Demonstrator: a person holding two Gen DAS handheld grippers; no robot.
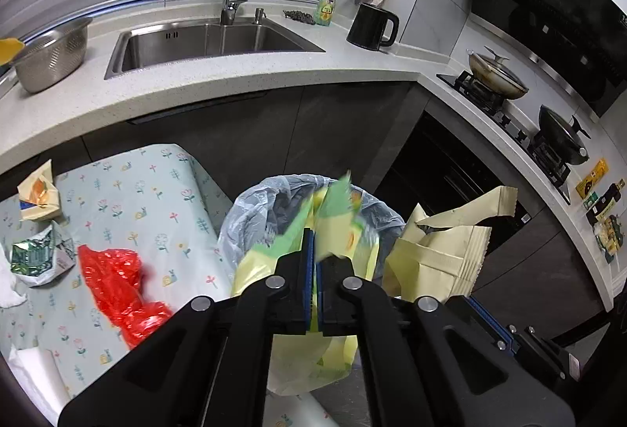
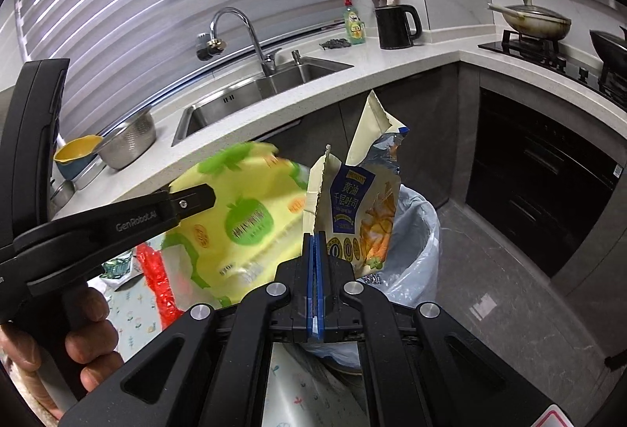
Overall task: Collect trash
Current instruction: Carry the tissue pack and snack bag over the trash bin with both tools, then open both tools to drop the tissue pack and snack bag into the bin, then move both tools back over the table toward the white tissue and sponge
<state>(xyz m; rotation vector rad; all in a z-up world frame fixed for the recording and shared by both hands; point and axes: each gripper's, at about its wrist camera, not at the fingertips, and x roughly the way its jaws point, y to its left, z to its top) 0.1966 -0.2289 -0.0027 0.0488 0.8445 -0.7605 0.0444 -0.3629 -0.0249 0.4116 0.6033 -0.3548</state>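
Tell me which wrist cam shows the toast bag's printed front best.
Right wrist: the toast bag, clamped in the right gripper, faces the lens with label and blue panel readable. Left wrist shows only its plain cream back, beside the bin.

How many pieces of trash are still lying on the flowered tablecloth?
3 visible: a cream wrapper at the far left, a green-and-white packet below it, a red plastic bag nearer the bin. More may be hidden.
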